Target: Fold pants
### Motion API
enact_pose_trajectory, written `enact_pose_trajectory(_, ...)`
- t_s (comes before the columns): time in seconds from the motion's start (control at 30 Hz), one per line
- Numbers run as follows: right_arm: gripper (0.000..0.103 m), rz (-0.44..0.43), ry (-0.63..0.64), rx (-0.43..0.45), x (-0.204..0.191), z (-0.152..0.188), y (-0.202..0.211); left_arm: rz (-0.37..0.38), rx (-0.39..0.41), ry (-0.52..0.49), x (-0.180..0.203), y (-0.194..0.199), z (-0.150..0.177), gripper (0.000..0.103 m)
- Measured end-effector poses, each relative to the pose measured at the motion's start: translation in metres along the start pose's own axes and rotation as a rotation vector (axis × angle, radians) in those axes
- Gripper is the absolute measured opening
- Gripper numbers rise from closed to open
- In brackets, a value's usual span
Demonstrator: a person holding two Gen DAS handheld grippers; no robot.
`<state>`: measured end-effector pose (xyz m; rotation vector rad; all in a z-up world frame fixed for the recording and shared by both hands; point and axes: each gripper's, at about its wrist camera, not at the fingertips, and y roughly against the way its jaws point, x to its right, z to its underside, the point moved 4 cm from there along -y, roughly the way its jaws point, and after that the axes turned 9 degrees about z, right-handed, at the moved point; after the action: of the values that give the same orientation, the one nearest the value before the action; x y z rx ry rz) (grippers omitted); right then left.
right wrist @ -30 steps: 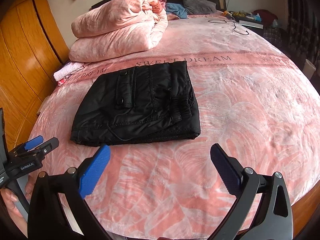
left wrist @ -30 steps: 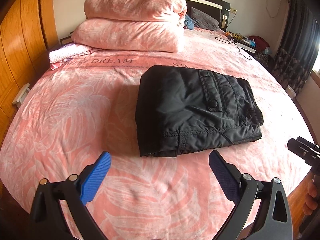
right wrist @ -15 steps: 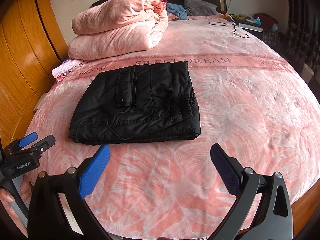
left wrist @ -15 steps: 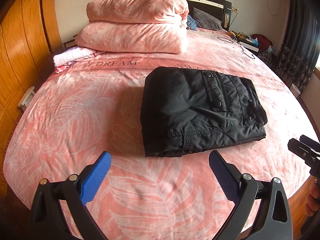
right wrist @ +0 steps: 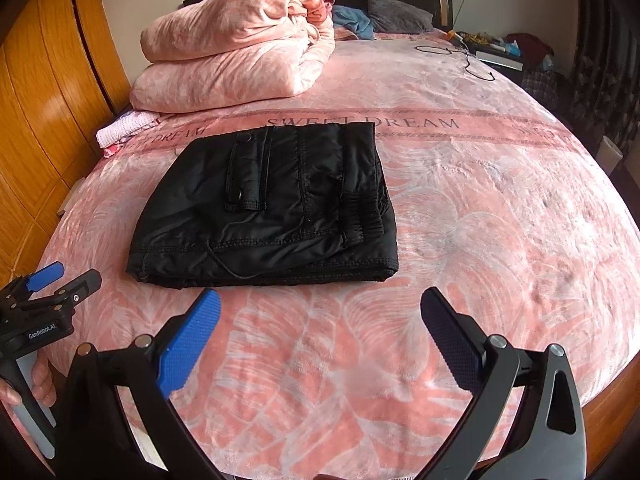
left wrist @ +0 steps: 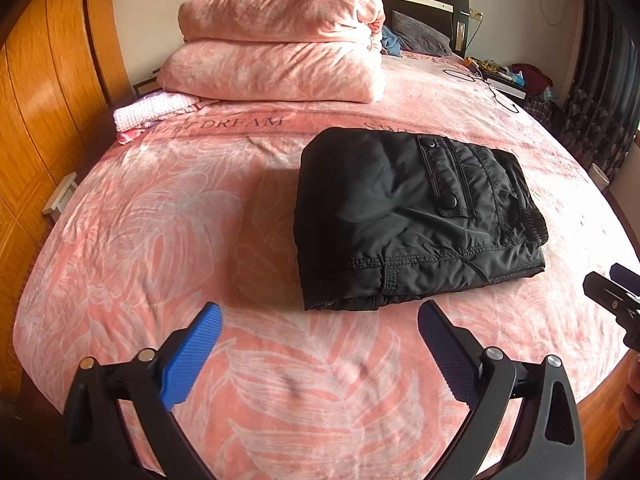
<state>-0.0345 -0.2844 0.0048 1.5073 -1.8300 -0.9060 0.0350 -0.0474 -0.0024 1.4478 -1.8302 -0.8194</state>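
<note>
Two grippers are hovering over the near edge of the bed, and neither is touching anything. The left gripper [left wrist: 318,334] is holding its blue-padded fingers [left wrist: 192,354] spread wide, with nothing between them but pink bedspread [left wrist: 160,240]. The right gripper [right wrist: 320,320] is doing the same, its jaws parted and empty, sitting just short of the pants.

The black pants [left wrist: 404,220] are lying folded into a compact, roughly square bundle in the middle of the bed, resting flat on the leaf-patterned cover. From the right wrist view the pants [right wrist: 272,208] are showing a snap-buttoned pocket flap on top and an elastic cuff toward their right edge, with a thin cord trailing along the front fold. Their far edge is lying against the printed band reading SWEET DREAM.

Behind the pants, near the headboard, a folded pink duvet [left wrist: 276,48] is sitting in a thick stack of two layers, well apart from the bundle. A small pink-and-white knitted cloth [left wrist: 148,110] is peeking out beside it at the left edge of the bed. Wooden wardrobe panels [left wrist: 44,92] are running along the left side of the room.
</note>
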Motion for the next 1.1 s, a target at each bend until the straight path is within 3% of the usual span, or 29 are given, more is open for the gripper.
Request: enact_pose_trajectory(1.1, 0.1, 0.009, -0.018, -0.012, 0.0063, 0.0044, -0.0059, 0.002, -0.011, -0.012, 0.0028, -0.0055, 0.0005, 0.099)
